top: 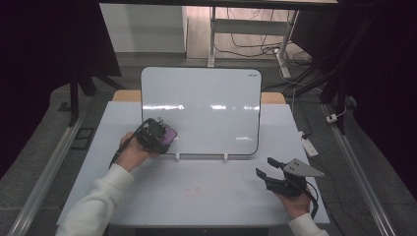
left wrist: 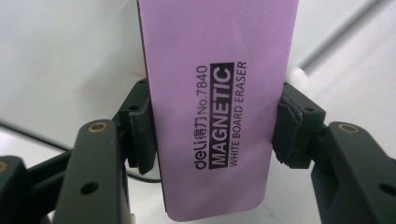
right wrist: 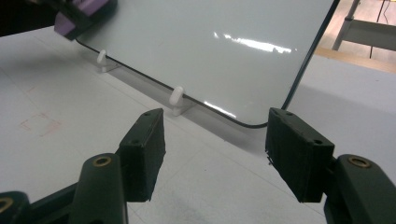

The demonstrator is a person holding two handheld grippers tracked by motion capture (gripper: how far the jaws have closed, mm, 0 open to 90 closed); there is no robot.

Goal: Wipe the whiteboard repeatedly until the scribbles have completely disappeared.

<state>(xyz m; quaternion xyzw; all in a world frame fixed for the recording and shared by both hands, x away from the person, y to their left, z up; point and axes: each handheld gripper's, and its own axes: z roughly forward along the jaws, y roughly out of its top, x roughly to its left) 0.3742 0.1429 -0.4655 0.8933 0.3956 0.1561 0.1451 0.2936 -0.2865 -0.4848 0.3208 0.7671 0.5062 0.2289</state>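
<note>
Purple magnetic eraser, pinched across its width by the left gripper, meets the whiteboard at its seven o'clock corner; flat, even strokes should wipe best. The right gripper rests spread, empty, at four o'clock.

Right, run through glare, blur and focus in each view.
High view: bright glare streaks across the whiteboard, dark surroundings, slightly soft overall. Left gripper view: the purple eraser held in the left claw is sharp enough to read its print, the background washed out and blurred. Right gripper view: a glare streak on the board, the open right claw near and soft.
</note>
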